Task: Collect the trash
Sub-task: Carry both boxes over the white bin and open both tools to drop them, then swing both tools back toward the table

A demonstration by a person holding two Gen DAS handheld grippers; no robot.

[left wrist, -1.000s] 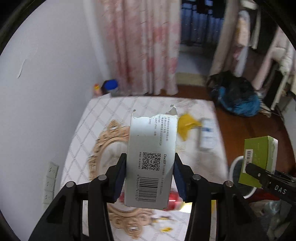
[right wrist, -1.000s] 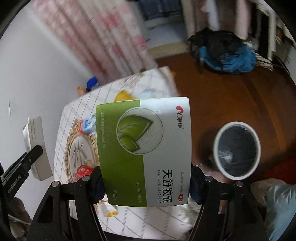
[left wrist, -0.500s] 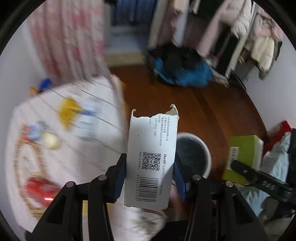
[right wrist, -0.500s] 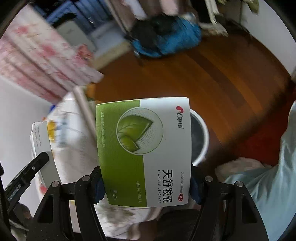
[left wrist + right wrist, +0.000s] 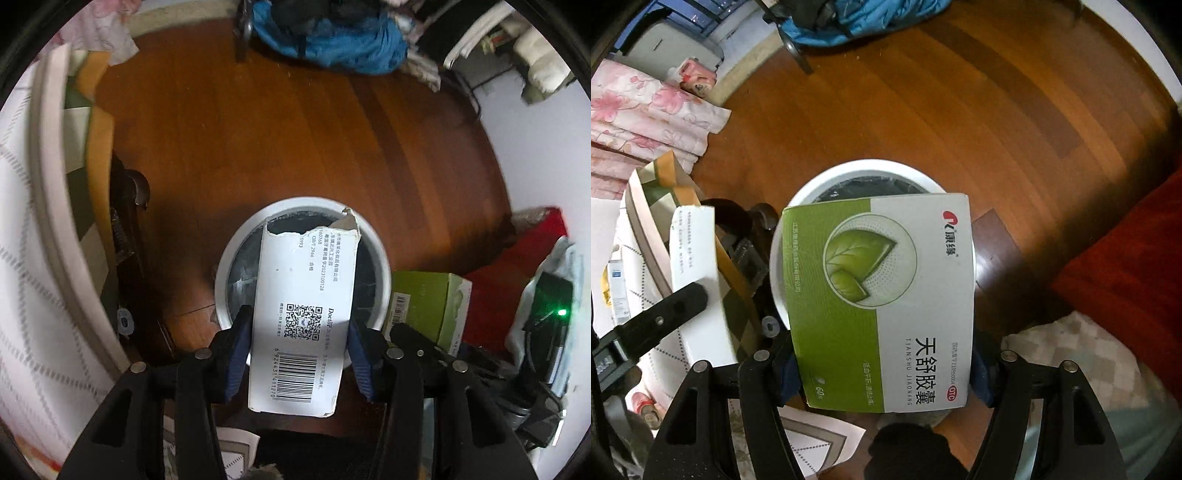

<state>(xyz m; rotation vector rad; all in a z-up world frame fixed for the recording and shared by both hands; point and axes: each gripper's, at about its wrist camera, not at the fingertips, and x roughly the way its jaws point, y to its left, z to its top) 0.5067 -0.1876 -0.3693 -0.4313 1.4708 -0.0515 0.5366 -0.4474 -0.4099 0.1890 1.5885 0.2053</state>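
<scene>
While both boxes hang over bin [image 5: 303,206], floor open

Both wrist cameras high, facing steeply down, sharing the white bin [image 5: 384,266] [image 5: 798,195] and wooden floor [image 5: 258,129] [image 5: 960,110]

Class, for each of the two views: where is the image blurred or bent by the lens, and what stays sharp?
Left wrist view: the tablecloth edge is smeared and curved by the fisheye; the white torn box and its barcode read crisply. Right wrist view: the green-and-white box is sharp, the floorboards bow toward the dark rim.
</scene>
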